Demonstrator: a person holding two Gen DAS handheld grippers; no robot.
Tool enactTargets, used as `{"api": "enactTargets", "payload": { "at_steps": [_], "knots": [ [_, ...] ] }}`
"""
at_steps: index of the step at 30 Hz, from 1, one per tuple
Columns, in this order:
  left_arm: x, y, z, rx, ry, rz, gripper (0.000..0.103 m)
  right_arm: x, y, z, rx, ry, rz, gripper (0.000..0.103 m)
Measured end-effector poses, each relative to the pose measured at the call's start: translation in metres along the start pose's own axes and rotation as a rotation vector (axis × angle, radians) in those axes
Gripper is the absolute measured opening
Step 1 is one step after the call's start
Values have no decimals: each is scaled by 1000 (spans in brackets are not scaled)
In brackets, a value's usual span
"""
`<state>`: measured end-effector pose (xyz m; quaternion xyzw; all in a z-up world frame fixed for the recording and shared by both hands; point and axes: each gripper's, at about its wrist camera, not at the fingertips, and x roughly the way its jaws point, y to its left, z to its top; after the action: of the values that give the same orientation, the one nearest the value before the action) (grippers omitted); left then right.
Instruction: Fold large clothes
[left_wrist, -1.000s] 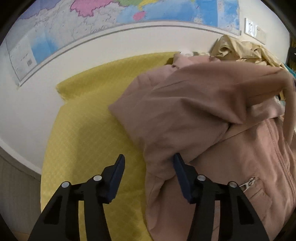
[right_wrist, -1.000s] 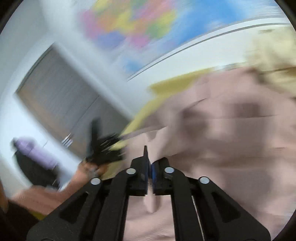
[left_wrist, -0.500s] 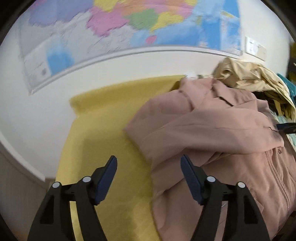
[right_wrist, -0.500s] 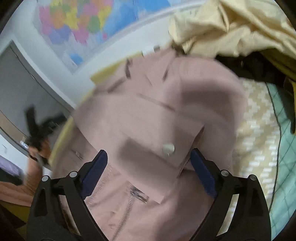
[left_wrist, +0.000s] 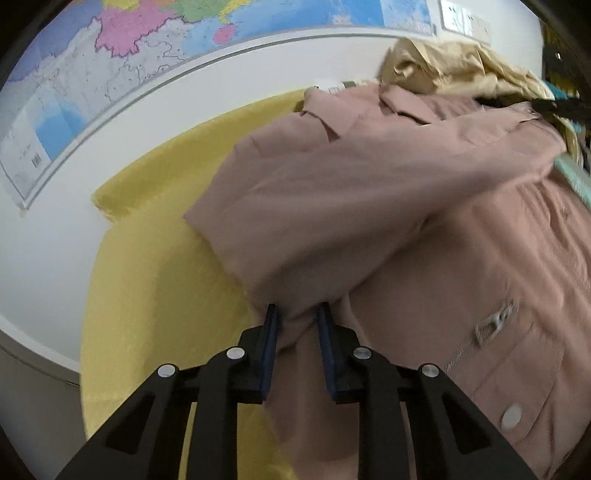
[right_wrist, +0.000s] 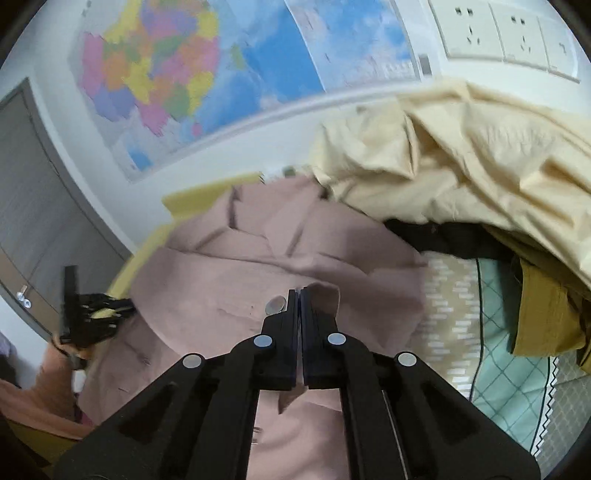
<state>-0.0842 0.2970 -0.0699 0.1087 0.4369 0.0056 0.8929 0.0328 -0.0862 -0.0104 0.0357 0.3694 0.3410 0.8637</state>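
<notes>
A dusty-pink jacket lies on a yellow quilted cover, collar toward the wall, one sleeve folded across its front. My left gripper is shut on a bunched fold at the jacket's left edge. In the right wrist view the jacket lies below my right gripper, whose jaws are pressed together on the sleeve cuff beside a silver snap button. The left gripper shows at the far left of that view.
A pile of cream cloth and mustard and dark clothes sits at the back right. A teal patterned blanket lies to the right. A wall map and wall sockets are behind.
My left gripper moved in and closed on the jacket's left edge. My right gripper went from wide open to closed on the sleeve cuff.
</notes>
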Motion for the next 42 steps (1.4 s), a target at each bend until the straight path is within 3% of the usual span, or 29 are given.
{"api": "enactTargets", "payload": {
  "at_steps": [1,2,3,5,6,8,10,14,16,17,19,20,22,23,26,31,34,37,39,42],
  "knots": [
    [-6,2,-1,-10,-15,-10,22,7,-1,-3,-3,20,-15,7],
    [-14,5,0,-27,-42,-27,28,15,-3,-7,-2,39,-30,7],
    [-22,9,3,-52,-78,-47,41,22,-7,-9,-1,48,-45,7],
    [-36,15,11,-94,-138,-77,49,29,-21,-17,65,77,-27,13],
    [-41,17,17,-104,-165,-84,49,31,-27,-22,98,88,-20,42],
    [-45,13,29,-84,-185,-54,52,26,-32,-30,114,79,-2,80],
    [-43,5,40,-59,-189,-39,56,24,-26,-34,85,69,19,76],
    [-20,-12,53,-36,-151,-58,56,42,-15,-37,25,115,-28,76],
    [-6,-17,54,-27,-115,-48,57,56,-11,-39,-7,133,-57,63],
    [3,-20,52,-30,-82,-39,57,60,-8,-40,-26,136,-62,45],
    [9,-22,46,-30,-53,-35,57,61,-1,-38,-61,139,-71,22],
    [8,-24,43,-26,-54,-34,57,55,5,-35,-96,111,-95,16],
    [-1,-24,39,-22,-70,-37,57,41,9,-26,-114,49,-107,14],
    [-7,-23,39,-26,-88,-53,58,28,9,-17,-113,-1,-112,4],
    [-11,-26,42,-17,-107,-66,64,16,-3,1,-94,-58,-144,4],
    [14,-39,43,-2,-38,-63,64,58,-27,-3,-50,54,-190,5],
    [12,-40,40,3,-45,-69,64,64,-34,-10,-9,67,-196,18],
    [-1,-31,34,-30,-71,-78,64,43,-31,-12,27,1,-163,36],
    [-10,-23,31,-57,-86,-86,65,25,-17,-15,-5,-46,-130,39],
    [-20,-13,21,-125,-103,-107,69,18,9,-23,-80,-50,-46,44]
  ]
}}
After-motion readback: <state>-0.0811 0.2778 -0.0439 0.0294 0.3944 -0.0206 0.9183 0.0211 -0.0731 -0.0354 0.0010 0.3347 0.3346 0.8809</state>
